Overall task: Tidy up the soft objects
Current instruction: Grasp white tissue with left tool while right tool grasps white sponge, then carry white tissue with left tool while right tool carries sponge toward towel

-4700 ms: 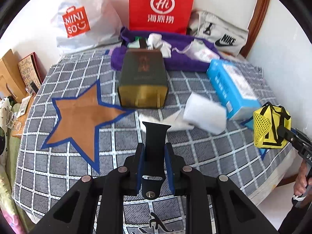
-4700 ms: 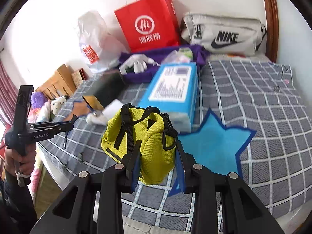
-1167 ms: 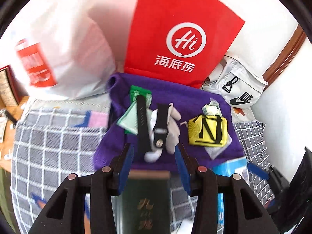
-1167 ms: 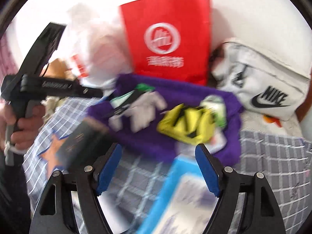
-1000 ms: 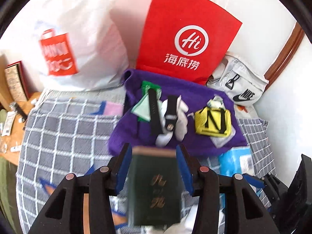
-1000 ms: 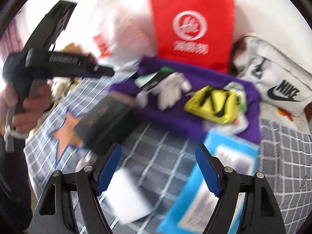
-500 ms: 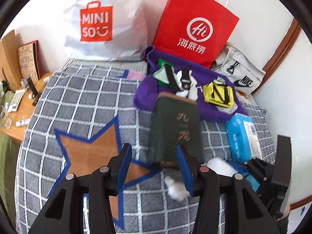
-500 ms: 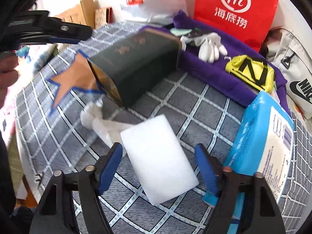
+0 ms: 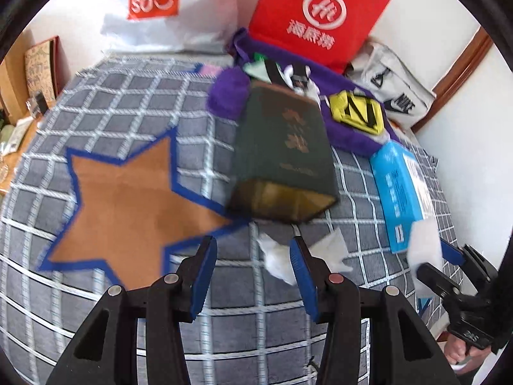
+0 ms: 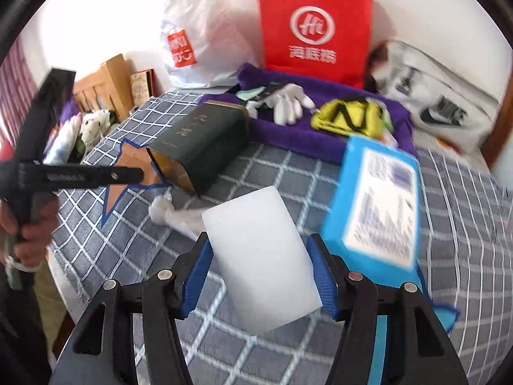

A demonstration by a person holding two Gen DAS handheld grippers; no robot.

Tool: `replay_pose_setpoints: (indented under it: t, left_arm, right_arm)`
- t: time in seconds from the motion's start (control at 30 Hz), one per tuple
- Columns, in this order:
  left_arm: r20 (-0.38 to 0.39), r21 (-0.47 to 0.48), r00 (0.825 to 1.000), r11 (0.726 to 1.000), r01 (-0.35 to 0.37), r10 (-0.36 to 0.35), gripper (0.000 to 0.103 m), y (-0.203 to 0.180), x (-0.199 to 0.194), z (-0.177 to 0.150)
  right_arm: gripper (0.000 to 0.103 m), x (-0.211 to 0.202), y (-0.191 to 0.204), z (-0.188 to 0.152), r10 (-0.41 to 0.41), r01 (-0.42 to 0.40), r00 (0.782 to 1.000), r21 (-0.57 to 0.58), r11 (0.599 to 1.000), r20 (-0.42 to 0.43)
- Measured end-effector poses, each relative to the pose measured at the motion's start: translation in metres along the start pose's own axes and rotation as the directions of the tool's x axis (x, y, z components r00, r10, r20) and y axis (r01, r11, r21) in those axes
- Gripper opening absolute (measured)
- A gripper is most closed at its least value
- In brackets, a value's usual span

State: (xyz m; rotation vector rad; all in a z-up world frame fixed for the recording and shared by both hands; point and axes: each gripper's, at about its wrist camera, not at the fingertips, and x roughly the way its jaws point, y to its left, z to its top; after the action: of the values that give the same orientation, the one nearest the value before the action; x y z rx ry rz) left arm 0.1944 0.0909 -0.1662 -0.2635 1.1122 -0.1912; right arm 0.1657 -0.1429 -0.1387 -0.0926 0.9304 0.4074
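Note:
A white sponge block (image 10: 261,250) lies on the checked bedspread between the open jaws of my right gripper (image 10: 259,269); the pads look close to its sides, contact unclear. It also shows in the left wrist view (image 9: 423,250). A crumpled white cloth (image 9: 279,256) lies just ahead of my open, empty left gripper (image 9: 253,269); it shows in the right wrist view (image 10: 170,213) too. On the purple towel (image 10: 320,141) at the back lie a yellow pouch (image 10: 349,117), white gloves (image 10: 288,101) and a black strap (image 9: 272,70).
A dark green box (image 9: 282,150) lies mid-bed, a blue box (image 10: 378,205) to its right. A red paper bag (image 10: 314,29), a white Miniso bag (image 9: 160,6) and a grey Nike bag (image 10: 442,109) stand along the wall. The bed edge is near.
Both grippers pulled back from the purple towel, leaving the strap and yellow pouch there, and dropped low. The right gripper now straddles the white sponge; the left is at the white cloth.

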Motion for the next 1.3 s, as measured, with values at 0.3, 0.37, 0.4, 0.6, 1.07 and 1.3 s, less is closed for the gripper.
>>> replay_pose_setpoints:
  t: [0.3,0.37,0.4,0.6,1.07,1.3]
  left_arm:
    - [0.017,0.117,0.997,0.990,-0.076,0.075,0.047,-0.047,0.033,-0.018]
    - [0.021,0.136,0.996,0.986,-0.091,0.089,0.046,-0.053,0.034,-0.020]
    - [0.021,0.145,0.995,0.985,-0.098,0.096,0.046,-0.055,0.034,-0.021]
    - [0.020,0.170,0.993,0.978,-0.119,0.117,0.042,-0.061,0.031,-0.029]
    - [0.019,0.146,0.997,0.987,-0.071,0.068,0.026,-0.058,0.021,-0.046]
    - [0.010,0.143,0.998,0.988,-0.056,0.055,0.024,-0.062,0.014,-0.054]
  right_arm:
    - [0.060,-0.016,-0.028,-0.051,-0.048,0.049,0.999,0.051,0.997,-0.023]
    - [0.060,-0.014,-0.040,-0.059,-0.083,0.086,0.996,0.072,0.994,-0.037]
    - [0.060,-0.014,-0.043,-0.061,-0.090,0.093,0.995,0.079,0.993,-0.039]
    - [0.062,-0.002,-0.060,-0.075,-0.101,0.108,0.993,0.137,0.985,-0.059]
    - [0.076,-0.006,-0.081,-0.104,-0.119,0.124,0.992,0.198,0.972,-0.039]
    - [0.051,-0.015,-0.083,-0.108,-0.134,0.136,0.991,0.222,0.965,-0.021]
